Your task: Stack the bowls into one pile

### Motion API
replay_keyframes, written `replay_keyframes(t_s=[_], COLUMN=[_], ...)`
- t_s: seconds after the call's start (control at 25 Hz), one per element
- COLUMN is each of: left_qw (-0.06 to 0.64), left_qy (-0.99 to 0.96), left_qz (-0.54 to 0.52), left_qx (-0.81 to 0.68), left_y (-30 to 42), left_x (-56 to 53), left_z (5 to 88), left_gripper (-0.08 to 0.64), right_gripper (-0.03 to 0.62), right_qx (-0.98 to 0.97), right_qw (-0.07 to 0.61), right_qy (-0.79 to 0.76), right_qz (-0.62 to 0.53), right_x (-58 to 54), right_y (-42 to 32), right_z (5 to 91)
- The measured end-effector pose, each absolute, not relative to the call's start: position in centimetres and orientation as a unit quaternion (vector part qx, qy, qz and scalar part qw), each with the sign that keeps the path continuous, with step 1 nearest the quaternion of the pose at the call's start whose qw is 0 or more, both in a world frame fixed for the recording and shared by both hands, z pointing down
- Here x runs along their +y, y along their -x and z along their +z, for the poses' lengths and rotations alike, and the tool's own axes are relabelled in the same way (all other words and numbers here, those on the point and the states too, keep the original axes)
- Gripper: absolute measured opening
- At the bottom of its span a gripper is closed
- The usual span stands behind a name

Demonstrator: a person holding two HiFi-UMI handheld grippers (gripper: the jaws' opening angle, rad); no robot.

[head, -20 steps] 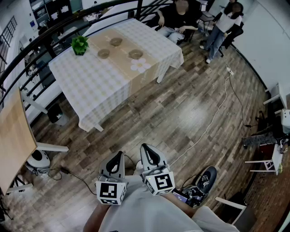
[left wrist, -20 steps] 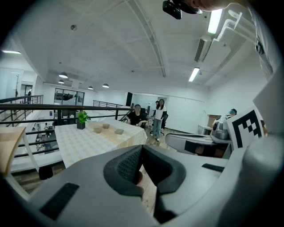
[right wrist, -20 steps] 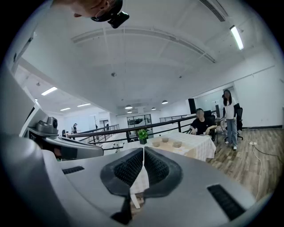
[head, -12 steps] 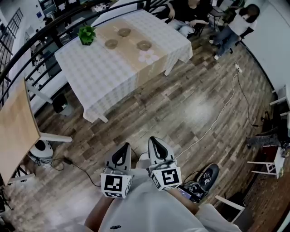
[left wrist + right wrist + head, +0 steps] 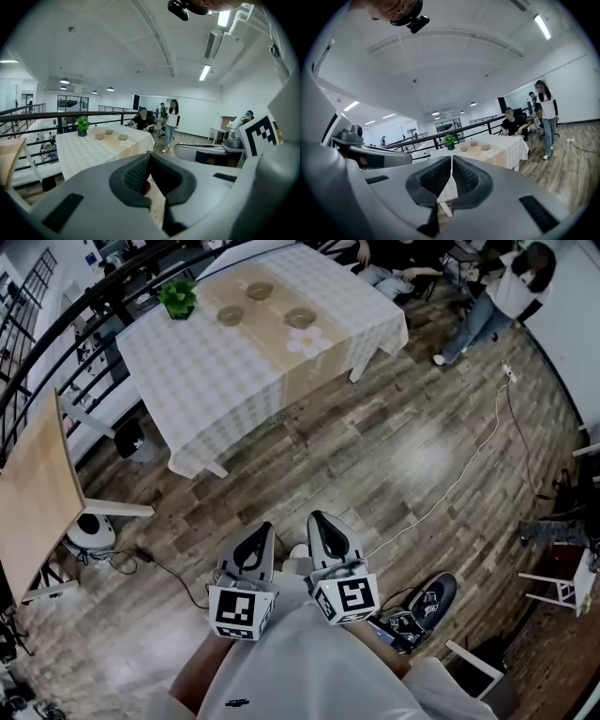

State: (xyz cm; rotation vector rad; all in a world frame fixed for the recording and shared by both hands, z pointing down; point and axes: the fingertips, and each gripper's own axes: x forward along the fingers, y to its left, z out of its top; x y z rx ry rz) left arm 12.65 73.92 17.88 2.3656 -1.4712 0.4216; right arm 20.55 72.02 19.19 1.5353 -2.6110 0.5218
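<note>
— What's the room like?
— A large open space with a dark plank floor (image 5: 403,456) and a white ceiling with strip lights (image 5: 205,72). A black railing (image 5: 56,329) runs along the far-left side, and a white cable (image 5: 469,465) trails across the boards.
— And the table?
— The table (image 5: 187,367) stands well ahead of the person, beside the railing. It is covered in a pale checked cloth, with a beige runner (image 5: 267,334) across its middle.
— Where are the bowls?
— All three bowls (image 5: 231,315) sit on the runner, apart from one another, none stacked. A small green plant (image 5: 176,298) stands near them on the railing side. A flower-shaped mat (image 5: 308,342) lies on the runner just in front of the right-hand bowl.
— The grippers?
— Both are held close to the person's body, far from the table. The left gripper (image 5: 149,157) has its jaws pressed together with nothing between them. The right gripper (image 5: 451,161) is the same, clenched and empty.
— Anyone else there?
— A seated person (image 5: 398,259) is beyond the table's far end, and a standing person (image 5: 511,292) is on the floor to the right. A light wooden tabletop (image 5: 33,502) shows at the left edge, and a dark shoe (image 5: 433,599) shows on the floor at the person's right
</note>
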Motion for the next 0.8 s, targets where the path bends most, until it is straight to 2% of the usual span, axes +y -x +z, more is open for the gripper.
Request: replay_keyframes(t_s=[0.36, 0.8], left_qw=[0.18, 0.192], left_qy=[-0.828, -0.829], left_qz=[0.151, 0.128], left_qx=[-0.509, -0.509], left_y=[-15.4, -12.0], left_x=[70.9, 58.8], left_z=[19.5, 20.7], left_gripper=[0.021, 0.021], right_gripper=[0.035, 0.035], right_qx=[-0.828, -0.841], right_qw=[0.033, 0.057], right_qy=[-0.526, -0.509], right_qz=[0.189, 0.177], right_x=[70.0, 58.6], right_y=[-25.5, -20.6], right_z=[21.1, 22.6])
